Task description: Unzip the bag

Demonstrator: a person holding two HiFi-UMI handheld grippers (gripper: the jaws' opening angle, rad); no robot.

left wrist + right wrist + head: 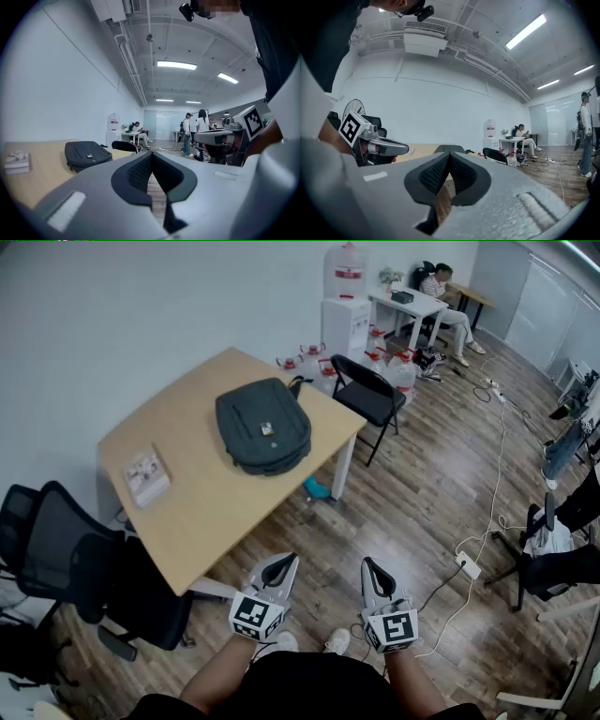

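Bag [263, 426], dk grey, flat on counter [206, 512] at 11 o'clock. My L hand-held gripper [284, 563] & R hand-held gripper [371, 566]: jaws together, empty, well apart from it.

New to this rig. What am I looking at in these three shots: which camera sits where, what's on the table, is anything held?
There is no robot here. A person stands holding a hand-operated claw in each hand: the left claw and the right claw. The head view comes from a camera on the person's head, looking steeply down. The other two views come from cameras riding on each claw, looking along its two jaws. On the wooden table lie a dark grey backpack and a small booklet, apart from each other. Both claws are shut with nothing between the jaws, and they are over the floor, short of the table.
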